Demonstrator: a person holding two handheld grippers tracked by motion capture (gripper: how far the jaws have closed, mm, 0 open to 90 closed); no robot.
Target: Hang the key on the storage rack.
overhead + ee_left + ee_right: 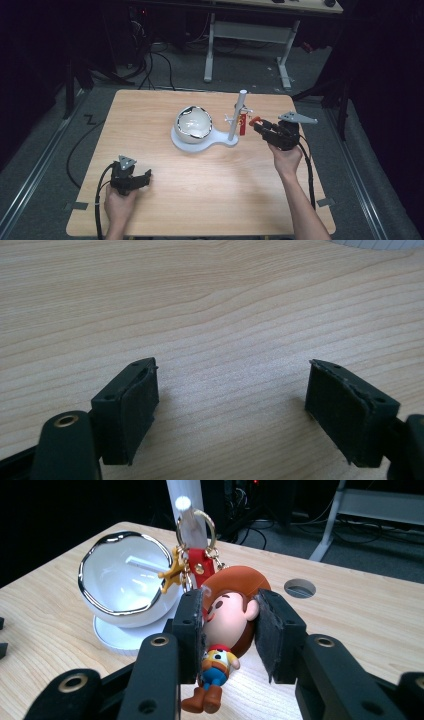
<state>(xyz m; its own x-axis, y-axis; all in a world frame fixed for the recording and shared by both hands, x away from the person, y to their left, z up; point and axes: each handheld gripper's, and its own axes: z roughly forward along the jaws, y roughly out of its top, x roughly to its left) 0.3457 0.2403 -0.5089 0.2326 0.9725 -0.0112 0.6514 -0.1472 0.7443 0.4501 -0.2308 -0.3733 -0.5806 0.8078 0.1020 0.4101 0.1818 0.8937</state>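
Here the table carries a white stand with bowl and post. Step in hand, as I judge: hanging the cowboy keychain. Right tongs pinch its head beside the post; next, steer the ring over a peg. Left tongs rest spread on the near-left table, forearm low.

Table's light wood, with a round grommet hole in its top. Behind my table there's grey carpet floor and a white-legged desk at the back. Black cables are piled on the floor at the back left. 2 metal rails run along the floor, 1 each side of my table.
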